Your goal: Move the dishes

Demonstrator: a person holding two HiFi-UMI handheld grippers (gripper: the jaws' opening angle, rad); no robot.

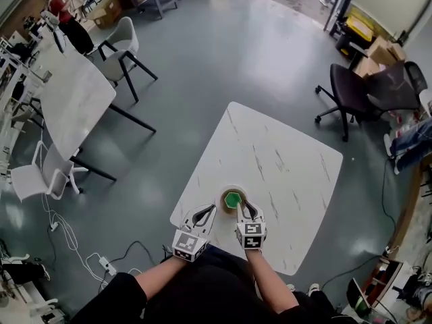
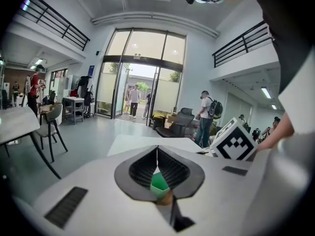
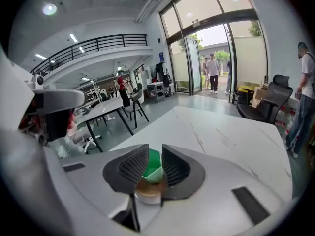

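Black and ribbed, the right tongs [image 3: 155, 148] are clamped on the wall of a green bowl [image 3: 153, 165], one jaw inside the rim and one outside. The bowl is six-sided and stands in a round tan plate [image 3: 149, 187], whose rim shows just beneath the jaws. The left tongs [image 2: 157, 148] are pressed together at the tips with nothing between them. Through the gap lower down between their jaws, a slice of the green bowl and a bit of the plate appear beyond.

In the head view both tongs point at the plate from the near side, the right one reaching onto the bowl and the left one just beside the plate's rim. I cannot tell whether the left one touches it. Bowl and plate sit on the white marbled desk [image 1: 283, 160], close to the desk's near edge and toward its left corner, straight ahead of the person's forearms. The rest of the desk top is bare stone with thin grey veins.

A black office chair [image 1: 347, 90] stands past the desk's far right corner. To the desk's left, well apart across the grey floor, is a second white table [image 1: 74, 100] with a white chair [image 1: 123, 40] at its far side. Cables [image 1: 71, 245] lie on the floor left of the desk's near corner. Beyond the desk's far end are tall glass doors [image 2: 140, 77], and a person with a backpack [image 2: 205, 114] stands near that end.
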